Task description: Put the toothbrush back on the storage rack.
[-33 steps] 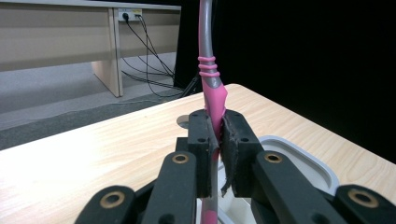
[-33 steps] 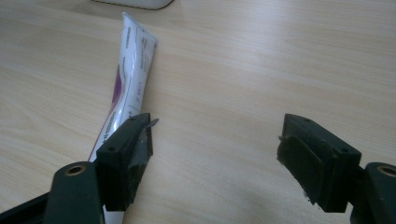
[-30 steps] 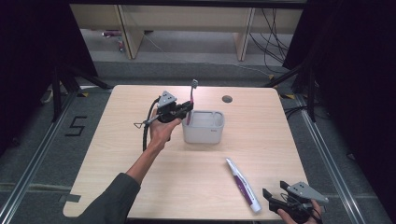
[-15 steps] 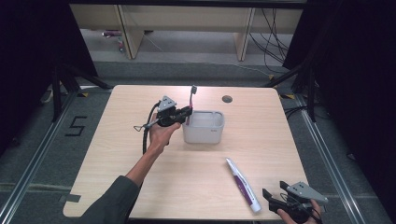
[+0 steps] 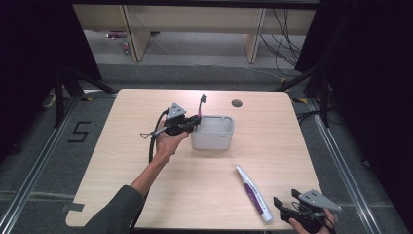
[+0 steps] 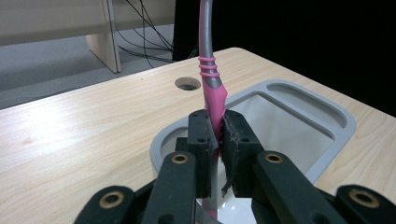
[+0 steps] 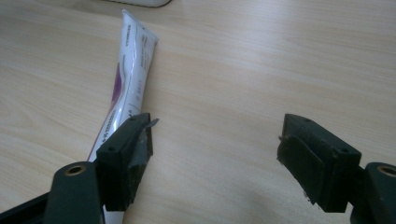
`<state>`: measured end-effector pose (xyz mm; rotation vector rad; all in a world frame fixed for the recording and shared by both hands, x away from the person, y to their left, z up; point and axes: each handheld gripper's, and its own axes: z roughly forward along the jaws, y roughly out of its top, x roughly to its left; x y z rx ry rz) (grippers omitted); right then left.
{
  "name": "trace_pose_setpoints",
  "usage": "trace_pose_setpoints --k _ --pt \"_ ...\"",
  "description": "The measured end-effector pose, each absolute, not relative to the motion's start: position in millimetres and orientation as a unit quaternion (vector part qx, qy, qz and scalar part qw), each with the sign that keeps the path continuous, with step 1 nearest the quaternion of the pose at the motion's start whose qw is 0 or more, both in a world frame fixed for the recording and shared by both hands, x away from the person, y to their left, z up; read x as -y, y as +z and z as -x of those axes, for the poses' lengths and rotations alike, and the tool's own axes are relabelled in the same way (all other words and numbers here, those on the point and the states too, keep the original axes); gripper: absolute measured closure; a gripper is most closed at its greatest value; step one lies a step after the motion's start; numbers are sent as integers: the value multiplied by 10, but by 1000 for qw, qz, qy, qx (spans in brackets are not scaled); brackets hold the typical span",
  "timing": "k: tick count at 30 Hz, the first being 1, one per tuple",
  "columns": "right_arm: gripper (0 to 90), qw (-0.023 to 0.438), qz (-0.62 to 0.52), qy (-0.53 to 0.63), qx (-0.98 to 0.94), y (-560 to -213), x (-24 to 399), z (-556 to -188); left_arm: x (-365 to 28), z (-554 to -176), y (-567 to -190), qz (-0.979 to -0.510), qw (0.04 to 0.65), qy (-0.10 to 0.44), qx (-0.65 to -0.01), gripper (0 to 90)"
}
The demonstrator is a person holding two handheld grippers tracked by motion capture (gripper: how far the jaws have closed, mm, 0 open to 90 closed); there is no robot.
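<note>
On a wooden table, the left hand-held gripper pinches a pink toothbrush upright over the near-left corner of a grey holder, not yet released. A toothpaste tube lies near right, untouched beside the right hand-held gripper, jaws spread and empty.

Pink-grey toothbrush upright, head up, over grey holder.
</note>
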<state>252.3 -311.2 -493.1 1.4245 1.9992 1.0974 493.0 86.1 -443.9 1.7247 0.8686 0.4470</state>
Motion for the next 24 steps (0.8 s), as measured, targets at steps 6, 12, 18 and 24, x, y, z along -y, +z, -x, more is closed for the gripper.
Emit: trace_pose_setpoints --k 6,12,18,24 --pt "263 220 -520 397 -723 -4927 3105 -2519 -877 -4935 -4444 -732 539 188 -372 810" --pt "263 232 -505 398 -730 -4933 3125 -2540 -873 -4923 -4436 -737 532 189 -371 801" --pt "263 233 -501 395 -733 -4937 3124 -2540 -871 -4917 -4428 -745 526 188 -365 790" --pt "263 236 -502 393 -734 -4933 3128 -2540 -892 -4910 -4414 -744 525 199 -362 760"
